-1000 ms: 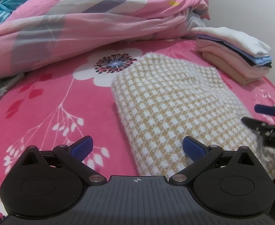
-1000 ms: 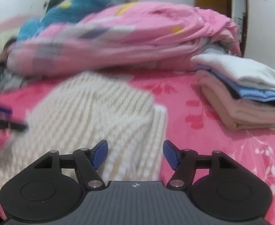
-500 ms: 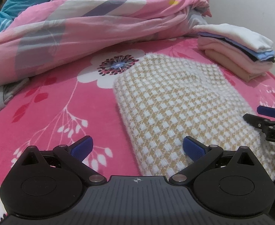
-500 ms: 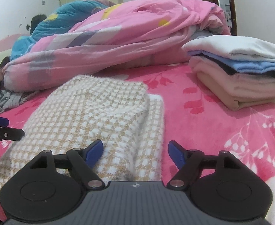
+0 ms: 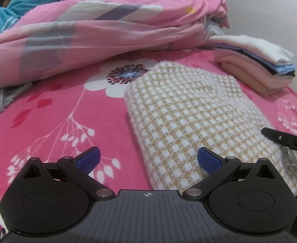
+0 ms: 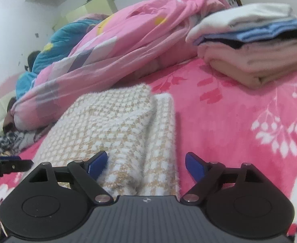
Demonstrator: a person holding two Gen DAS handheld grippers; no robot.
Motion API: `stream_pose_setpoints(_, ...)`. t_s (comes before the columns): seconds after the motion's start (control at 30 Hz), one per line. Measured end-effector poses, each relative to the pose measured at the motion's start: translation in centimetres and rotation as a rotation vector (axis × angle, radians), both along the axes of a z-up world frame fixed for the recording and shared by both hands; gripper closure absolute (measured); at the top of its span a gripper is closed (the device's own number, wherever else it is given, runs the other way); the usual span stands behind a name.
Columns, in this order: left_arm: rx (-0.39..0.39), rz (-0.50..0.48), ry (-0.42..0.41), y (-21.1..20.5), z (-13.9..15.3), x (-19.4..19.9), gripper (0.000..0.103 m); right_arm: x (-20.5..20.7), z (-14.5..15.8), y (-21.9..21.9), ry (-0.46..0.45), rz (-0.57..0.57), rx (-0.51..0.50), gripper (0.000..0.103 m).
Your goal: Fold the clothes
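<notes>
Lying folded on the pink flowered bed sheet (image 5: 53,109), centre frame, the fluffy beige-and-white checked knit sweater (image 5: 199,113) looks soft, thick and light. The left claw (image 5: 148,159) gapes empty; the right claw (image 6: 146,163) is opening astride its near edge, the best hold.

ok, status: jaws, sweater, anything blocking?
Left gripper open, empty. Right gripper jaws opening, astride near edge of folded checked sweater, no grip. Folded stack apart, far right. Nothing blocking.
</notes>
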State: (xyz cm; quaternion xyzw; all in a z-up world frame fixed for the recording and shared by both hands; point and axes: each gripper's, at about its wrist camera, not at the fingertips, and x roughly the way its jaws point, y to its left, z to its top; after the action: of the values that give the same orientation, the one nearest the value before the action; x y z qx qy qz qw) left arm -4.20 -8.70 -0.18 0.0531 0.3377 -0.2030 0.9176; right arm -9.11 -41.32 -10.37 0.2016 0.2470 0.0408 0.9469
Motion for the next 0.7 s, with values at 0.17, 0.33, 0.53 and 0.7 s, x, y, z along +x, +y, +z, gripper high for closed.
stream_pose_setpoints(0.17, -0.062, 0.018, 0.003, 1.8, 0.0, 0.0, 0.0, 0.2, -0.4, -0.6, 0.008, 0.003, 0.047, 0.013)
stream_pose_setpoints(0.33, -0.121, -0.01, 0.017, 3.3, -0.1, 0.0, 0.0, 0.3, -0.7, -0.8, 0.01, 0.003, 0.075, 0.012)
stream_pose_setpoints(0.53, -0.129, -0.041, 0.044, 3.7, -1.2, -0.5, 0.0, 0.3, -1.0, -1.2, 0.012, 0.006, 0.111, 0.011)
stream_pose_setpoints(0.7, -0.269, -0.121, 0.136, 4.8, -1.7, -0.2, 0.0, 0.3, -1.1, -1.4, 0.011, 0.009, 0.13, 0.01)
